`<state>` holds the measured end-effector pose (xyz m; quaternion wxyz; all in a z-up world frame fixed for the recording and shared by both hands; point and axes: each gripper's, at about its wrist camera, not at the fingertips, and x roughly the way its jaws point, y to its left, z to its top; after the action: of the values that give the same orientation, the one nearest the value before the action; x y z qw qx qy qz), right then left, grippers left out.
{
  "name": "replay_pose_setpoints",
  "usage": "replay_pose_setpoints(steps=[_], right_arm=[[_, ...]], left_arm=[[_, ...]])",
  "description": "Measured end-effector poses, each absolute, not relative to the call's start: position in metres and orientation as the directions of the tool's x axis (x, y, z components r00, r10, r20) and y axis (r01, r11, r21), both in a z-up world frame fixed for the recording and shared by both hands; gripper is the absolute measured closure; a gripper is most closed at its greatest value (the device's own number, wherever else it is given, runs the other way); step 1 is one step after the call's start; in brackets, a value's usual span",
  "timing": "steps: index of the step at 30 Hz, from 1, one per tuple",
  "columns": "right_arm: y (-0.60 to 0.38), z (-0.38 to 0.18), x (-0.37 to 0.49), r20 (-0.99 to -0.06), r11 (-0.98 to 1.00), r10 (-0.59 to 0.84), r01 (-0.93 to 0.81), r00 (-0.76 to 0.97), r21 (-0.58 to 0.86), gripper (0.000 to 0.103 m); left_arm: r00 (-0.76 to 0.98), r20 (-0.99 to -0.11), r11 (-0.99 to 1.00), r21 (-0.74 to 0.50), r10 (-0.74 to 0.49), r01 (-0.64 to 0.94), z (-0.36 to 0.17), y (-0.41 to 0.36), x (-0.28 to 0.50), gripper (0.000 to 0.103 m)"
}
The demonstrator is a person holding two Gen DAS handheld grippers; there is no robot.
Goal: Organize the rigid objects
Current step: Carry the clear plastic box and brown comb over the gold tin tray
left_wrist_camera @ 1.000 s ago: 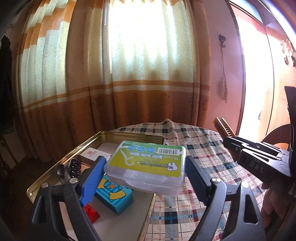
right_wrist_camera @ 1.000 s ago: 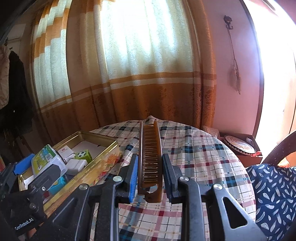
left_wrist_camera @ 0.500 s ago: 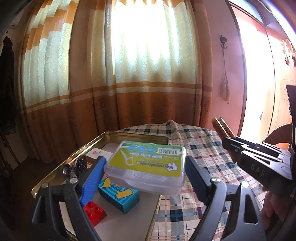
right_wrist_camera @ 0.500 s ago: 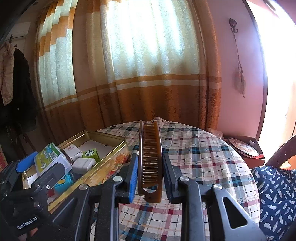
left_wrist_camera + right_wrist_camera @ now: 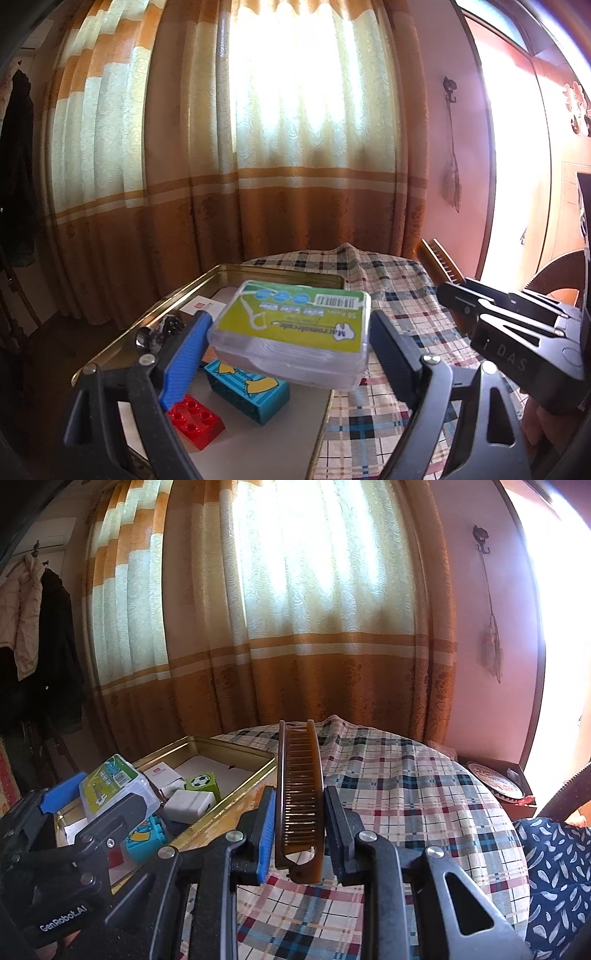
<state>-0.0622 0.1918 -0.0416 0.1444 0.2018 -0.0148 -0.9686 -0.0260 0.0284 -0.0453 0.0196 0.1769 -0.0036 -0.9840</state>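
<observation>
My left gripper (image 5: 291,343) is shut on a clear plastic floss-pick box (image 5: 295,332) with a green label, held above the right part of a gold metal tray (image 5: 273,271). The box also shows in the right wrist view (image 5: 114,790). My right gripper (image 5: 299,830) is shut on a brown folding comb (image 5: 299,794), held upright above the plaid tablecloth (image 5: 406,794), just right of the tray (image 5: 229,744). The comb's tip shows in the left wrist view (image 5: 441,260).
In the tray lie a red brick (image 5: 194,419), a teal block (image 5: 247,391), a white card box (image 5: 203,305), a green football cube (image 5: 201,782), a white adapter (image 5: 188,805) and a dark hair clip (image 5: 162,328). Curtains hang behind the round table.
Both grippers have risen a little and tilted up with their loads; more of the tray's contents now show under the floss box. Both grips are unchanged.
</observation>
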Motion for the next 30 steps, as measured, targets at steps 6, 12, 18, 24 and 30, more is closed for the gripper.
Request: replay_pose_setpoints(steps=[6, 12, 18, 24, 30], right_arm=[[0.183, -0.042, -0.058, -0.385, -0.952, -0.304, 0.296, -0.871, 0.080, 0.075], [0.175, -0.042, -0.054, -0.387, -0.945, -0.321, 0.318, -0.865, 0.074, 0.075], [0.163, -0.042, -0.047, -0.387, -0.936, -0.342, 0.348, -0.856, 0.058, 0.075], [0.158, -0.042, -0.043, -0.383, -0.931, -0.353, 0.360, -0.854, 0.054, 0.075], [0.155, -0.043, -0.042, -0.385, -0.927, -0.362, 0.371, -0.849, 0.052, 0.075]], left_arm=[[-0.936, -0.348, -0.999, 0.006, -0.051, 0.053, -0.046, 0.019, -0.024, 0.017], [-0.934, -0.352, -0.998, -0.006, -0.063, 0.069, -0.045, 0.009, -0.023, 0.017], [-0.932, -0.355, -0.996, -0.017, -0.072, 0.083, -0.045, 0.001, -0.023, 0.017], [-0.930, -0.358, -0.995, -0.025, -0.081, 0.096, -0.046, -0.006, -0.023, 0.017], [-0.930, -0.355, -0.993, -0.019, -0.099, 0.113, -0.046, -0.013, -0.020, 0.017]])
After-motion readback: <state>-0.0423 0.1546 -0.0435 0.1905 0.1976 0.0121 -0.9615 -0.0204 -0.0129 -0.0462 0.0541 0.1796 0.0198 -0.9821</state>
